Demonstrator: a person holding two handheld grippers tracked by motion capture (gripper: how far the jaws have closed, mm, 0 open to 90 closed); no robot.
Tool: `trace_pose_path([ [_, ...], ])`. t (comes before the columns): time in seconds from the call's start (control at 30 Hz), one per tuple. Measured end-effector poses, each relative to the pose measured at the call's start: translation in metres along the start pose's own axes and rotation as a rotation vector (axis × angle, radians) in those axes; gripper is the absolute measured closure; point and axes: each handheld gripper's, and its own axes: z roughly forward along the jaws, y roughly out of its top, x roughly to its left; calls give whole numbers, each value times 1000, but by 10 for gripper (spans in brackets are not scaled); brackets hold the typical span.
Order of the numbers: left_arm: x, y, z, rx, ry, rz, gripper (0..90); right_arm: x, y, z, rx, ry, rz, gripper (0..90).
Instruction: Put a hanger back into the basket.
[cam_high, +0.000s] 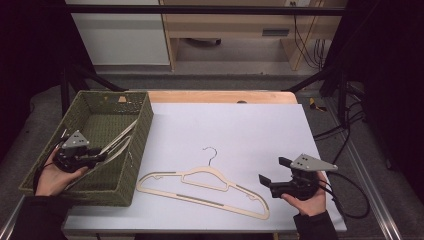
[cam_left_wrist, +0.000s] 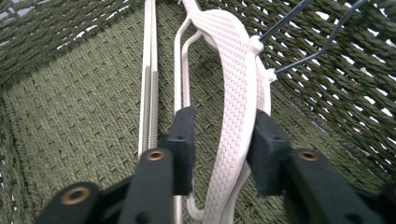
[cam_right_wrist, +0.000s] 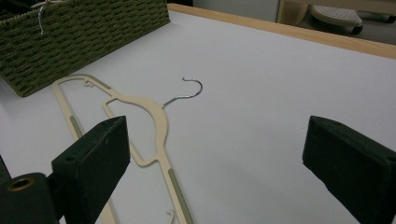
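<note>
A white hanger (cam_left_wrist: 231, 93) is straddled inside the green basket (cam_high: 137, 150) by the left tool (cam_left_wrist: 219, 135), whose jaws look slightly apart. The right tool (cam_high: 272, 172) is held open near a cream hanger (cam_high: 200, 187) on the counter (cam_high: 250, 130).

Basket (cam_high: 141, 131) wall hides hanger (cam_high: 116, 141) ends; hook (cam_left_wrist: 303, 35) cut off

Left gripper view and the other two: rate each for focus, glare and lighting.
Left gripper view: the white hanger is sharp between the fingers, evenly lit, the basket weave crisp. Right gripper view: the near fingers are soft, the cream hanger clearer. High view: the white sheet is bright but not blown out, the surroundings dark.
</note>
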Motion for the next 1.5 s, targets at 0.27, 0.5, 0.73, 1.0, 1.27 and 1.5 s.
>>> trace_pose_path([
  [0.27,-3,8,-12,-88,-34,0,339,1,0,2,0,0,6,83],
  [0.5,-12,19,-31,-213,-31,-58,221,2,1,2,-8,6,2,87],
  [0.73,-26,29,-48,-331,-14,-82,165,3,1,5,-2,17,-8,91],
  [1.0,-54,47,-69,-431,-24,-60,138,6,3,9,-1,23,-3,94],
  [1.27,-91,64,-61,-492,-80,-51,131,9,4,14,-3,44,-3,100],
  [1.5,-127,72,-31,-490,-152,-43,131,11,2,21,25,53,-13,112],
])
